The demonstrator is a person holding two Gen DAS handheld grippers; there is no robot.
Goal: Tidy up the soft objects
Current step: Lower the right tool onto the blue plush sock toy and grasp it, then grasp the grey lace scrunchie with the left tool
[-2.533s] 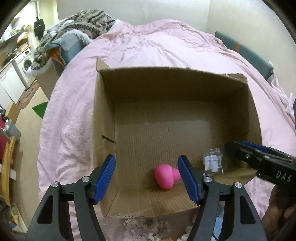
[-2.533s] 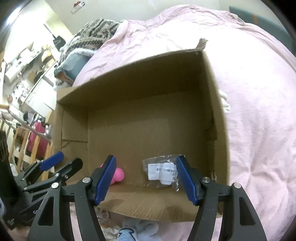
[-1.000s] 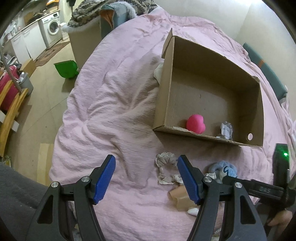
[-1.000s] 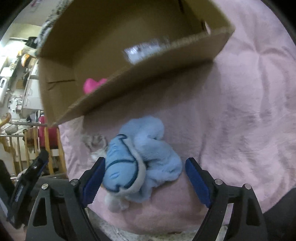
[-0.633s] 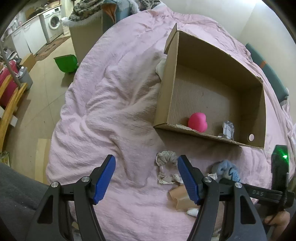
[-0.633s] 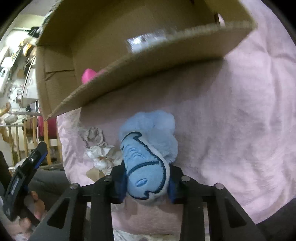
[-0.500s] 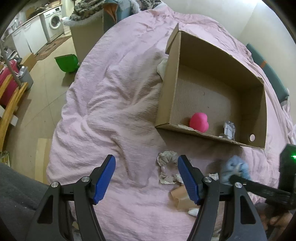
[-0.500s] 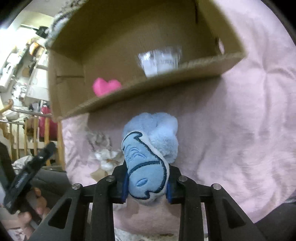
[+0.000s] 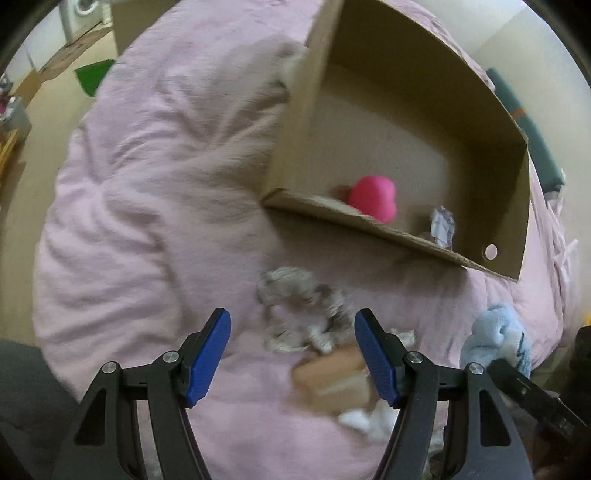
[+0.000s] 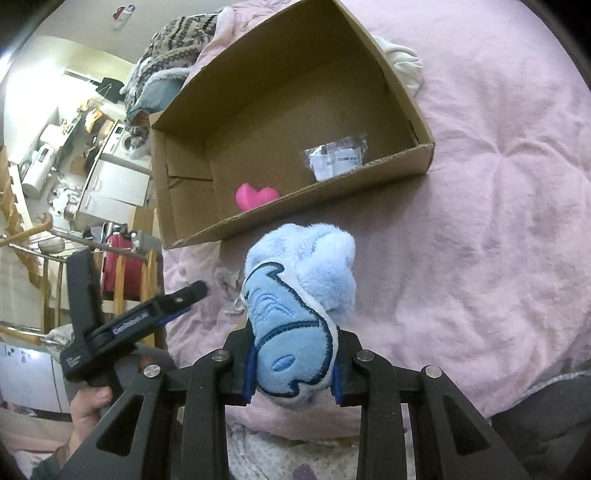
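My right gripper (image 10: 293,373) is shut on a light blue plush toy (image 10: 299,310) and holds it above the pink bedcover, in front of the open cardboard box (image 10: 295,206). The box (image 9: 369,218) holds a pink heart (image 9: 373,197) and a small clear packet (image 9: 443,223). My left gripper (image 9: 291,354) is open and empty, just above a grey-white scrunchie (image 9: 303,306) and a tan block (image 9: 332,380) on the cover. The plush toy also shows at the right of the left wrist view (image 9: 495,339).
A white soft piece (image 9: 369,421) lies by the tan block. The pink bedcover (image 10: 498,221) spreads around the box. A patterned blanket heap (image 10: 173,33) lies beyond the box. The bed edge drops to the floor at left, with a green bin (image 9: 92,75) there.
My right gripper shut on the blue plush toy and lifted it off the cover. My left gripper came down closer to the scrunchie and the tan block.
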